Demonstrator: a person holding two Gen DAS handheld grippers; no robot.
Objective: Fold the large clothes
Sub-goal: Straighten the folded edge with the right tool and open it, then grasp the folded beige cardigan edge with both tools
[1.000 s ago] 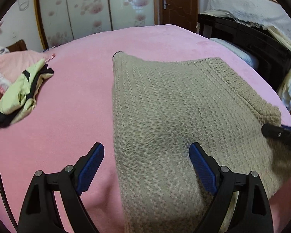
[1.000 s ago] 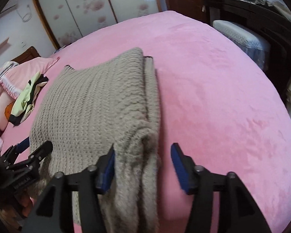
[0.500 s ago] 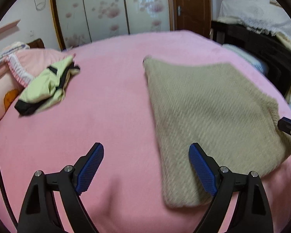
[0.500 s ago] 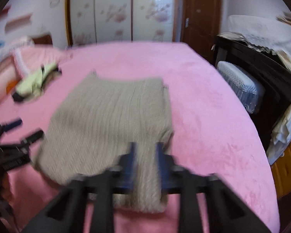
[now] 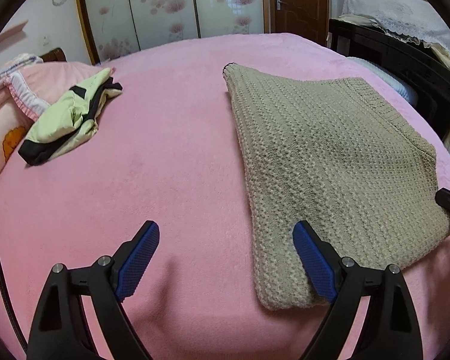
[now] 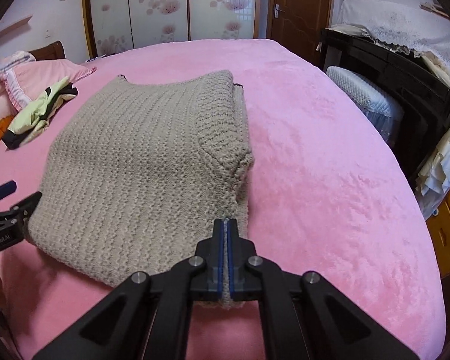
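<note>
Pinching the sweater to fold it

The right gripper [image 6: 225, 225] squeezes the sweater [image 6: 135, 162] edge; the left gripper [image 5: 225, 240] waits wide, holding nothing.

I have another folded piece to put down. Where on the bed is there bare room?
Bare pink blanket lies between the beige sweater and the dark cabinet, and between the sweater and the yellow-green garment. It's crowded near the pillows.
</note>
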